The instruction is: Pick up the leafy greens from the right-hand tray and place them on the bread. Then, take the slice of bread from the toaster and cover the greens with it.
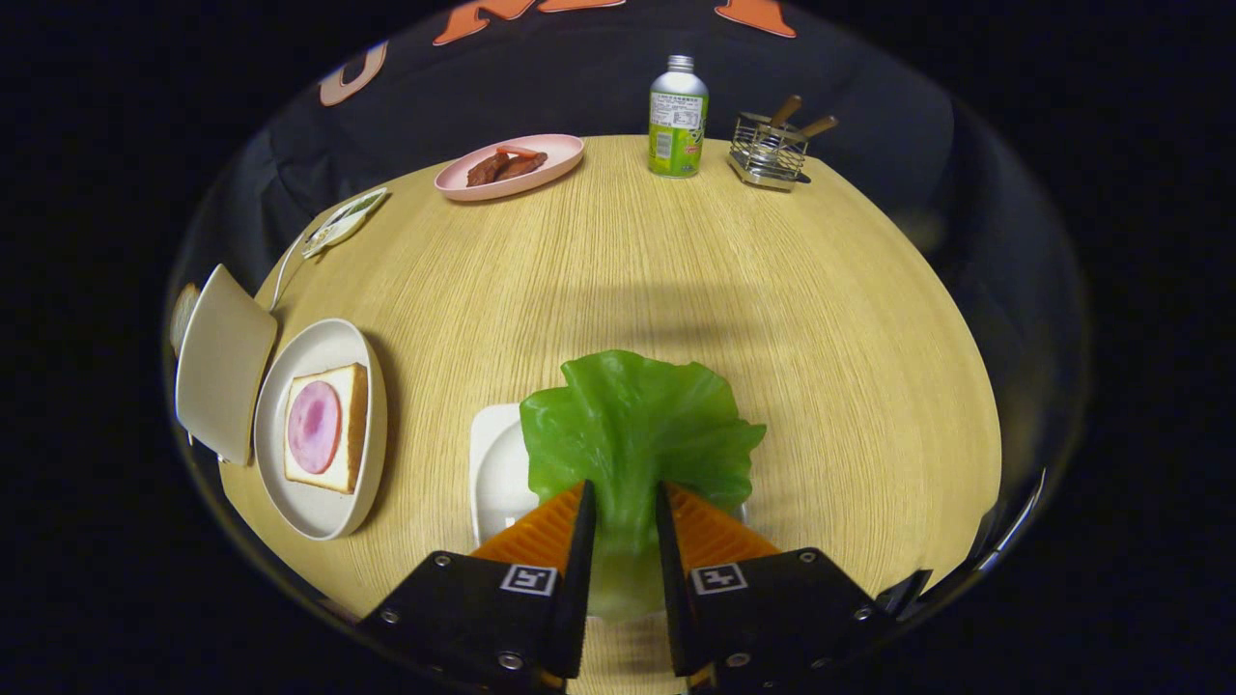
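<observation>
Fingers are clamped on the stem end of the leafy greens, both pressing on the leaf, which fans out just ahead of them above the white tray. Around them spreads the wooden worktop. Left of the tray sits a round plate carrying the bread topped with a ham slice; the toaster stands beyond that plate. Far across lie a pink dish of sausages, a bottle and a small wire rack
</observation>
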Action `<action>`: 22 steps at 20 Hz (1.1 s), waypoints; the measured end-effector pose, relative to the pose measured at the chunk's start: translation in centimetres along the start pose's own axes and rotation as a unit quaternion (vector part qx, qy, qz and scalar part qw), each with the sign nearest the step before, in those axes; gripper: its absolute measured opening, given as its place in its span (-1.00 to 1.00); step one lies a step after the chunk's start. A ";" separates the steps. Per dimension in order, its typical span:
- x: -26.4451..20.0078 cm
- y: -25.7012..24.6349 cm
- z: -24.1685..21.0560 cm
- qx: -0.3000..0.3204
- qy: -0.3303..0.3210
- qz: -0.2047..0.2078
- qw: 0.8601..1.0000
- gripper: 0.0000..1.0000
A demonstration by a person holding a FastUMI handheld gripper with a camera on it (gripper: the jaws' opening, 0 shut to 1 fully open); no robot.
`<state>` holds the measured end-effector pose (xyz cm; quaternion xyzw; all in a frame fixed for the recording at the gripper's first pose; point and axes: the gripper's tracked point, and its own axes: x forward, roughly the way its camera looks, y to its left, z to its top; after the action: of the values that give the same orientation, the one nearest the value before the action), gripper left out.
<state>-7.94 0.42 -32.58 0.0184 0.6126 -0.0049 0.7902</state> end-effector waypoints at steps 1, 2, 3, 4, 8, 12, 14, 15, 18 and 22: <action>0.0 -0.2 0.1 0.006 0.001 0.002 1.000 -0.53; 0.1 -0.2 0.2 0.009 -0.002 0.003 1.000 -0.60; 0.0 -0.2 0.3 0.014 -0.004 0.007 1.000 -0.69; -0.2 0.0 0.4 0.018 -0.010 0.011 1.000 -0.74; -2.8 1.6 2.0 0.020 -0.041 0.043 0.998 -0.84; -5.5 4.3 4.1 -0.003 -0.076 0.068 0.995 -0.84; -6.2 6.1 4.7 -0.013 -0.085 0.085 0.993 -0.84; -6.7 7.3 5.1 -0.020 -0.090 0.095 0.991 -0.84; -7.5 11.1 5.2 -0.046 -0.093 0.128 0.986 -0.85; -7.5 16.3 4.8 -0.080 -0.084 0.172 0.978 -0.84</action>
<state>-4.67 16.39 -23.73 0.0593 0.5300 0.1784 0.8269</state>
